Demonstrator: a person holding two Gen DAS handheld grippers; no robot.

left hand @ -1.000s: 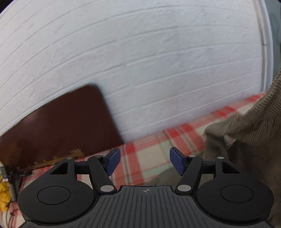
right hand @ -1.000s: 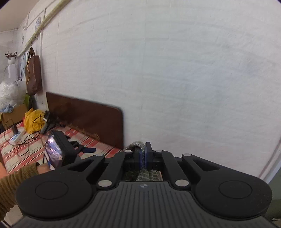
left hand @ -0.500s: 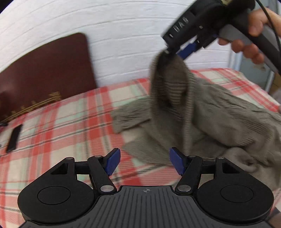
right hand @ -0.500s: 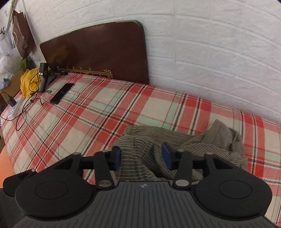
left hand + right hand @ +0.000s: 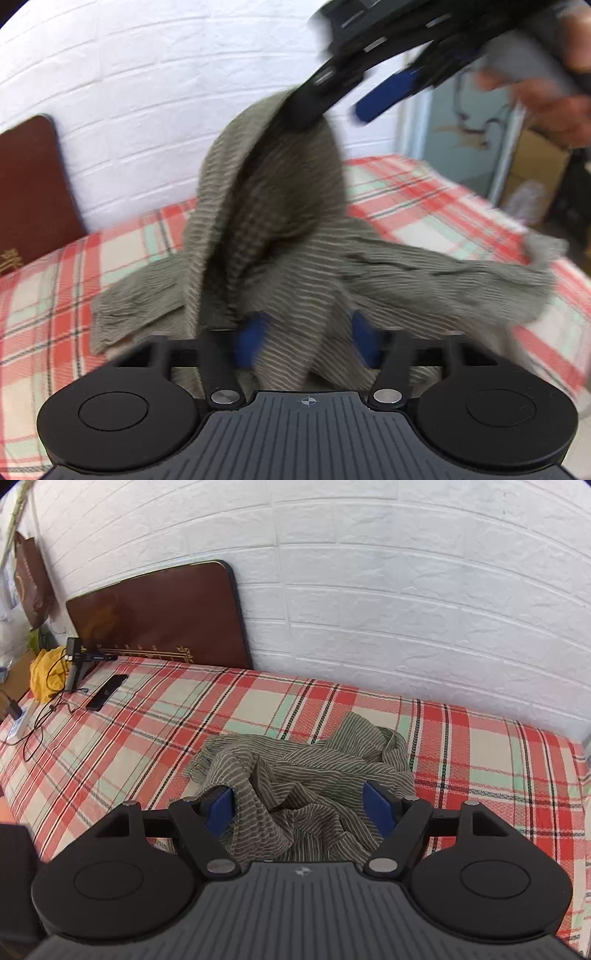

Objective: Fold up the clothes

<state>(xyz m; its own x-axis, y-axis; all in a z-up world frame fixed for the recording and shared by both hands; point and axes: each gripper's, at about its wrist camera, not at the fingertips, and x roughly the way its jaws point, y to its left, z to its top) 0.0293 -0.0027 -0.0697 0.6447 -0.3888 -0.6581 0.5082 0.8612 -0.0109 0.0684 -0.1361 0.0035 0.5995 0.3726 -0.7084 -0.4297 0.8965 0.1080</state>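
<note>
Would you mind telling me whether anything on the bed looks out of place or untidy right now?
Yes. The striped garment lies crumpled in a heap on the plaid bedsheet, not spread flat. Part of it hangs draped over one finger of the right gripper, whose jaws are opening, while the left gripper closes around a bunched fold.

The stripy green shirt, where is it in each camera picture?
Left wrist view: the stripy shirt fills the middle, one part draped over a finger of the right gripper.
Right wrist view: crumpled low in the middle.
Shared landmark: the brown board against the wall.
</note>
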